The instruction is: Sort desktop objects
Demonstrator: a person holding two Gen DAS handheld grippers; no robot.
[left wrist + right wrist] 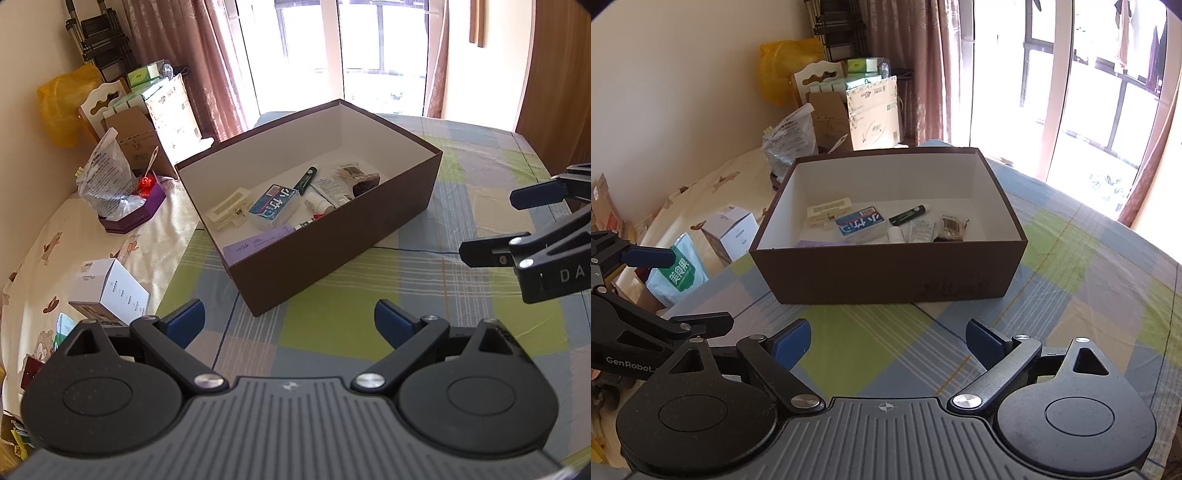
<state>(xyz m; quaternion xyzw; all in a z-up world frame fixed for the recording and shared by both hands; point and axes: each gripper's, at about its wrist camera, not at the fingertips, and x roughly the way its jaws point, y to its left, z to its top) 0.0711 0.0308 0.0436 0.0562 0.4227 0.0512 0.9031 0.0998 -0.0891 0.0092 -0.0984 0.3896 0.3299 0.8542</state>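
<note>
Box (886,273): sitting open on the checked tabletop (1071,295), far of both my grippers. Lying inside, along its near wall: cream hair clip (827,213), blue packet (862,225), dark green pen (908,215), small white tube (921,230), brown bundle (952,229), purple strip (258,242).

Tabletop around the box: showing no loose items in either view, so the sorting is looking finished, or the next items are lying out of sight.

Left gripper (289,321): I am holding it wide apart, empty, touching nothing.

Right gripper (888,341): likewise spread wide, carrying nothing, hovering near the box.
</note>
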